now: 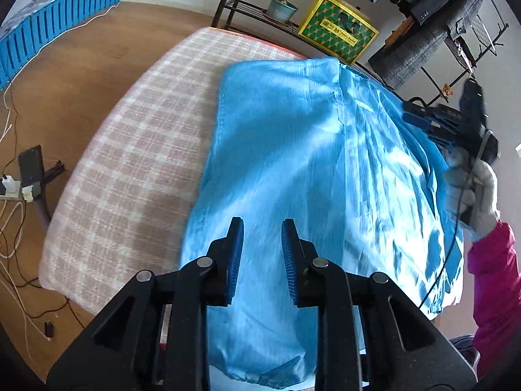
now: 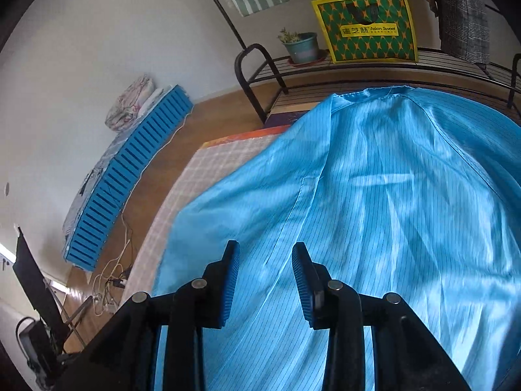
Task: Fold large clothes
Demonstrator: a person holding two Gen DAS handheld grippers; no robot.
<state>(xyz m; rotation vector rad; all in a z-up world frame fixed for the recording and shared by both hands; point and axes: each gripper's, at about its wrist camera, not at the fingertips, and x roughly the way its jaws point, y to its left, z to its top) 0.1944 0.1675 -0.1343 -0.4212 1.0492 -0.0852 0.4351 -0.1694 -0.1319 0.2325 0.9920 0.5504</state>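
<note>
A large shiny blue pinstriped garment [image 1: 302, 163] lies spread on a table covered with a pink checked cloth [image 1: 130, 150]. My left gripper [image 1: 262, 226] is open and empty, hovering above the garment's near part. In the left wrist view the right gripper [image 1: 423, 120] is at the garment's far right edge, held by a gloved hand; its jaws are blurred there. In the right wrist view my right gripper [image 2: 265, 249] is open and empty just above the garment [image 2: 374, 211], which fills most of that view, with a seam running away from me.
A black metal rack [image 2: 260, 75] stands behind the table with a potted plant [image 2: 302, 47] and a yellow-green box [image 2: 366, 29]. Clothes hang at the upper right [image 1: 433, 9]. A blue slatted bed [image 1: 58, 26] is at left. Cables and a power strip [image 1: 13, 192] lie on the wood floor.
</note>
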